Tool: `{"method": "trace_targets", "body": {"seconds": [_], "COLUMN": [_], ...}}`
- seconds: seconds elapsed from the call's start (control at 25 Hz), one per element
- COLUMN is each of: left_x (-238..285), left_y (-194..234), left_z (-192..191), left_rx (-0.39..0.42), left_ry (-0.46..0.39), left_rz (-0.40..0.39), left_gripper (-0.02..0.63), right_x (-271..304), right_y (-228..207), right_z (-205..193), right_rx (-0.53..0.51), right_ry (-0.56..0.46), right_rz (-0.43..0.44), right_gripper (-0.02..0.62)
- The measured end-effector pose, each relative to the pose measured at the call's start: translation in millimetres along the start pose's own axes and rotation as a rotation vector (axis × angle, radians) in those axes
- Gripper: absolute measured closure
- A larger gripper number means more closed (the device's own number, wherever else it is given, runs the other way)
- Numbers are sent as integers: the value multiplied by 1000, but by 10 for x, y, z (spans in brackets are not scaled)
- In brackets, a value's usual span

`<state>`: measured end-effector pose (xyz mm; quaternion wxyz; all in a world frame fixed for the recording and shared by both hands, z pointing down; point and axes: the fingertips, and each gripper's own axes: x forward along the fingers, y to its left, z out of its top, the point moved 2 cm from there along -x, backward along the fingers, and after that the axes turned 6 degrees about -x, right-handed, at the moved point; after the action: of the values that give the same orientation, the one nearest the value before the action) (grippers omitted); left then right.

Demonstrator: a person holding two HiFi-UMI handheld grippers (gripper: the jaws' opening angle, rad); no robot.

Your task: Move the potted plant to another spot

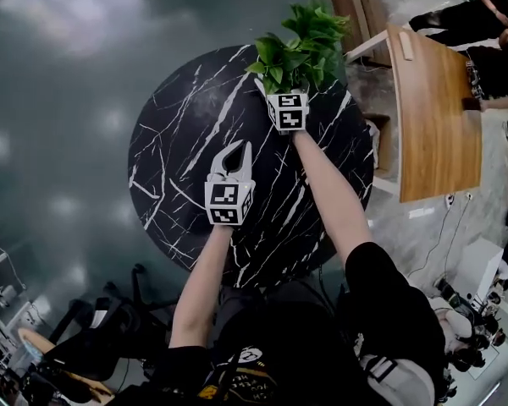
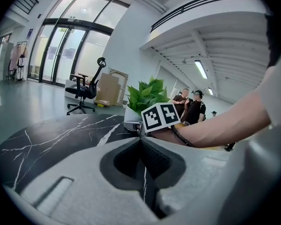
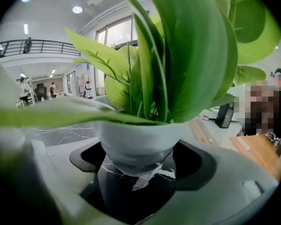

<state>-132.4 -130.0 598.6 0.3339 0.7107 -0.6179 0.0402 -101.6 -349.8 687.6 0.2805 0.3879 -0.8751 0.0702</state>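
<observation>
Straddling the potted plant [image 1: 295, 45] at the table's [image 1: 182, 129] far edge, the right tool [image 3: 138, 170] has its 2 jaws apart, 1 on each side of the white pot [image 3: 138, 142]. The pads seem not to press yet, though leaves crowd that view. The left tool [image 1: 239, 152], jaws together and empty, hangs nearer the table's middle.

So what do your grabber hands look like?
Both the left gripper and right gripper are pale grey plastic, with two pointy jaws lined in black ribbed padding. Each carries a white cube printed with black square markers. No cables show. The person wears black short sleeves and a thin dark wristband.
</observation>
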Motion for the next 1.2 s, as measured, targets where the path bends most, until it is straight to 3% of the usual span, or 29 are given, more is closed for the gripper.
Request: {"method": "trace_targets", "body": {"seconds": [0.24, 0.52, 0.76, 0.96, 1.08, 1.2], "left_x": [-295, -1113, -2032, -2644, -2978, -3137], "left_y": [190, 688, 1188, 1443, 1570, 1609], "left_z": [11, -168, -640, -1053, -1278, -1414], "left_rx": [-21, -78, -106, -171, -204, -216], "left_ry": [-33, -90, -108, -114, -111, -100], "left_rz": [67, 227, 411, 518, 576, 599], "left_gripper": [601, 601, 601, 601, 601, 601], "right_x": [-46, -309, -799, -1322, -1688, -1940], "right_y": [625, 1893, 3225, 4093, 4508, 4670], "right_z": [38, 38, -105, -350, -488, -612], "right_rx": [-76, -167, -268, -328, -371, -423], "right_ry": [8, 2, -17, -10, -3, -7], "right_rz": [104, 287, 485, 631, 713, 741], "right_gripper": [140, 140, 140, 140, 140, 140]}}
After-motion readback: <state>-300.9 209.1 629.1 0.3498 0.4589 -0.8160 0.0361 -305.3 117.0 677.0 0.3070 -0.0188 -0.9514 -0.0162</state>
